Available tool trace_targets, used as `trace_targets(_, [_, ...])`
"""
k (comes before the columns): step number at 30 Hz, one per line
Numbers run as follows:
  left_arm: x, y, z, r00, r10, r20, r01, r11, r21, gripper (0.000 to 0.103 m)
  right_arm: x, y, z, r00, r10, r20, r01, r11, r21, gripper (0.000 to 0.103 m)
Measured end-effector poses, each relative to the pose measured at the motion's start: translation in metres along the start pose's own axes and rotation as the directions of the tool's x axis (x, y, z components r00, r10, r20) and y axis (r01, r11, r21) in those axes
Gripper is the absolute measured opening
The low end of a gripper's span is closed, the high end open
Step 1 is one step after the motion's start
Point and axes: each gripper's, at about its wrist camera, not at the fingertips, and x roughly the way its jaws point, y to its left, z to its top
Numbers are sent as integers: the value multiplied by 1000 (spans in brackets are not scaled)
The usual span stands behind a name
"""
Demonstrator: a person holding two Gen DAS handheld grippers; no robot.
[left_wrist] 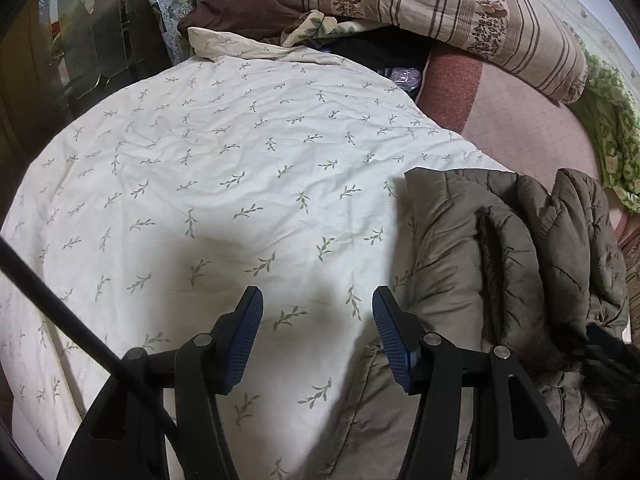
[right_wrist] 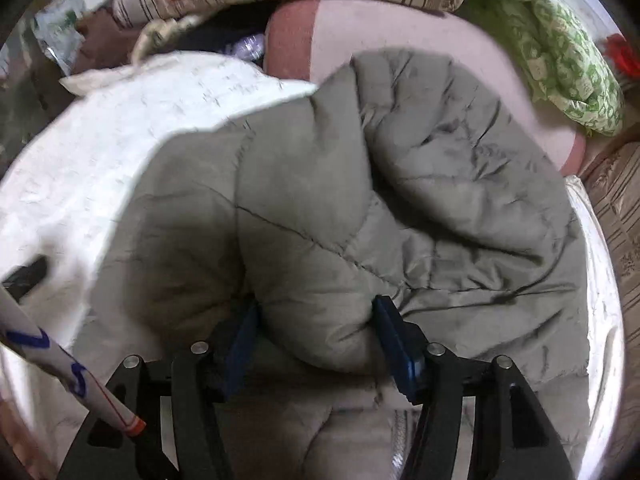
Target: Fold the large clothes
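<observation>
An olive-grey quilted puffer jacket (left_wrist: 516, 248) lies bunched on a cream sheet with a green leaf print (left_wrist: 208, 168). In the left wrist view the jacket is at the right. My left gripper (left_wrist: 318, 320) is open and empty above the sheet, just left of the jacket's edge. In the right wrist view the jacket (right_wrist: 360, 184) fills the middle. My right gripper (right_wrist: 316, 328) has its blue pads on both sides of a thick fold of the jacket and grips it.
A striped floral pillow (left_wrist: 432, 4) and dark brown cloth (left_wrist: 240, 8) lie at the back. A pink mattress (left_wrist: 520, 120) and green patterned fabric (left_wrist: 612, 148) are at the right. A white tube with blue marks (right_wrist: 60, 364) crosses the lower left of the right wrist view.
</observation>
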Motion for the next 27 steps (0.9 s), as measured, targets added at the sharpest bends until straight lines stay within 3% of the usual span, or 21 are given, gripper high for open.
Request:
trace_targets(4, [-2, -5, 1, 1000, -11, 7, 11, 1000, 17, 56, -52, -37, -12, 990, -48, 135, 40, 997, 61, 65])
trace_targets(6, [-3, -7, -1, 1000, -6, 9, 5, 1000, 28, 56, -59, -60, -17, 985, -88, 148, 71, 990, 119, 66])
trace_targets(9, [-1, -9, -3, 1000, 2, 5, -2, 999, 35, 56, -30, -97, -21, 996, -80, 46, 67, 972, 226, 66])
trace_targets(11, [1, -10, -3, 1000, 12, -1, -12, 999, 37, 56, 5, -118, -26, 998, 11, -62, 9, 949, 315, 67])
trace_targets(14, [1, -11, -3, 1000, 19, -5, -19, 999, 40, 56, 10, -137, -32, 994, 88, -65, -55, 915, 401, 67])
trace_targets(17, [0, -13, -4, 1000, 18, -4, -17, 999, 51, 56, -21, -137, -34, 995, 99, -31, -81, 925, 372, 67])
trace_targets(19, [-2, -17, -5, 1000, 27, 2, -27, 998, 65, 56, -44, -138, -45, 998, 65, -25, -54, 945, 324, 67])
trace_targets(22, [-9, -23, -10, 998, 52, 22, -54, 994, 93, 56, -83, -150, -73, 1000, 11, -17, -6, 961, 275, 67])
trace_targets(25, [-26, -31, -19, 991, 98, 89, -109, 985, 137, 56, -109, -171, -108, 1000, -18, -23, 24, 958, 285, 69])
trace_targets(27, [-40, -32, -27, 990, 84, 115, -100, 984, 146, 56, -127, -192, -128, 999, -36, -31, 44, 949, 313, 69])
